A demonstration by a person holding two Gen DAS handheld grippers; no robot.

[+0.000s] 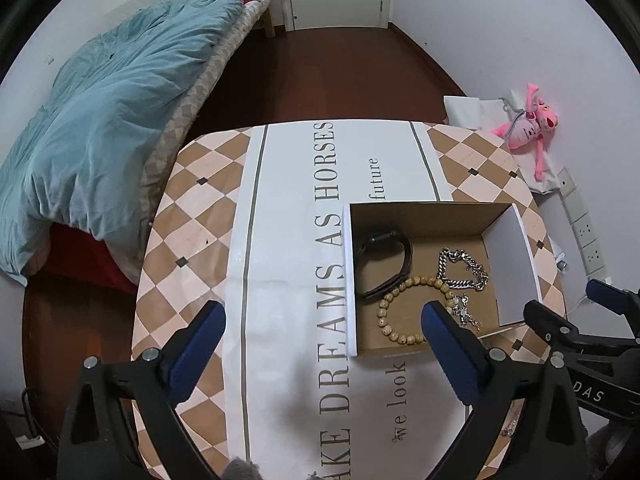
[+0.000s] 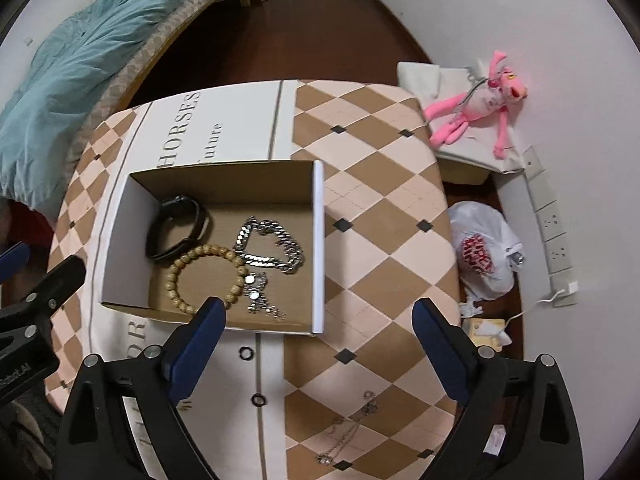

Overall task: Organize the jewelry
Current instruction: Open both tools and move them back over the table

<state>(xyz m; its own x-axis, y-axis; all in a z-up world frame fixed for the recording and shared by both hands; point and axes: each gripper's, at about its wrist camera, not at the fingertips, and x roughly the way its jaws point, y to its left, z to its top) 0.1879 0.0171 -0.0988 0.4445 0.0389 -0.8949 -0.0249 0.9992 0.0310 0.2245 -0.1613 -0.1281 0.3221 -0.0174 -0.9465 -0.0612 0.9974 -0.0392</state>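
An open cardboard box (image 2: pixel 318 240) (image 1: pixel 347 280) on the table holds a black wristband (image 2: pixel 176 228) (image 1: pixel 384 260), a wooden bead bracelet (image 2: pixel 208 276) (image 1: pixel 404 308), a heavy silver chain (image 2: pixel 272 248) (image 1: pixel 464 268) and a small silver piece (image 2: pixel 260 300). Two black rings (image 2: pixel 246 353) (image 2: pixel 259 400) and a thin silver necklace (image 2: pixel 348 432) lie on the table in front of the box. My left gripper (image 1: pixel 324 320) is open and empty, left of the box. My right gripper (image 2: pixel 316 320) is open and empty above the box's near edge.
The table has a checkered cloth (image 2: pixel 380 220) with a white lettered runner (image 1: pixel 288 240). A bed with a blue duvet (image 1: pixel 100 120) stands to the left. A pink plush toy (image 2: pixel 480 108), a plastic bag (image 2: pixel 484 252) and a power strip (image 2: pixel 552 224) lie at the right.
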